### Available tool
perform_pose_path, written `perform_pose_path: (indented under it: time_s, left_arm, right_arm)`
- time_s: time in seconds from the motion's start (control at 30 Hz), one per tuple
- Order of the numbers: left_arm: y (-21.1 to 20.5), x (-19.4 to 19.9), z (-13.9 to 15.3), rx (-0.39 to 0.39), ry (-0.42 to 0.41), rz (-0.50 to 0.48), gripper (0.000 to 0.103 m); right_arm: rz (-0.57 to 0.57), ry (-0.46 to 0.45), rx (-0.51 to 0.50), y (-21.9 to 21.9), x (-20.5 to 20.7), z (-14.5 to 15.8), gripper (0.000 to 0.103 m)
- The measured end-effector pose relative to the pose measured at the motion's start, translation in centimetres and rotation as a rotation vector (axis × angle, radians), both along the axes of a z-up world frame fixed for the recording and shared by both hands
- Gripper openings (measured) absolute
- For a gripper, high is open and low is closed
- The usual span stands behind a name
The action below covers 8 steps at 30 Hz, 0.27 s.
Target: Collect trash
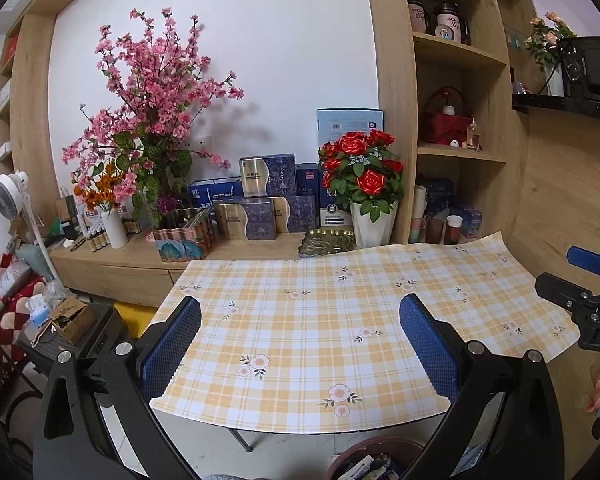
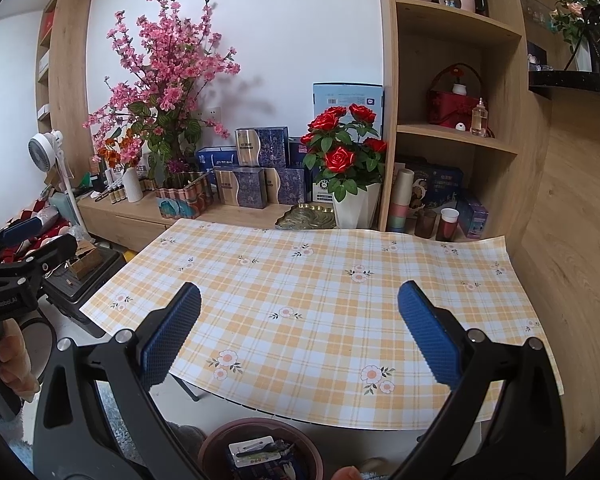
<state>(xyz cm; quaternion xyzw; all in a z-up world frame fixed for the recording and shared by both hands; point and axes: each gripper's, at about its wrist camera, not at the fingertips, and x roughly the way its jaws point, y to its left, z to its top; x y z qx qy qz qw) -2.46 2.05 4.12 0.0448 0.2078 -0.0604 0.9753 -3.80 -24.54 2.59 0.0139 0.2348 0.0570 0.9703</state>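
With both the left gripper [image 1: 300,344] and right gripper [image 2: 300,332] spread wide and holding nothing above the cloth [image 2: 320,280], no trash shows on it; what is visible sits in the bin [image 2: 260,452] below the near edge. Good practice now is probably a slow sweep before calling it done.

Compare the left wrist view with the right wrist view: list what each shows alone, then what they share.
Left wrist only: the right gripper at the frame's right edge, and a small cardboard box on the left.
Right wrist only: the left gripper at the left edge, and a white packet inside the brown bin.
Shared: the checked tablecloth, red roses, pink blossoms and shelves.
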Motion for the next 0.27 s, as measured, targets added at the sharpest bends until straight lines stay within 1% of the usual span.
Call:
perform_pose_path:
  time_s: [0.27]
  left_arm:
    - [-0.28, -0.41, 0.13, 0.021, -0.011, 0.006, 0.097]
  right_arm:
    - [0.000, 0.001, 0.001, 0.03, 0.00, 0.01, 0.097]
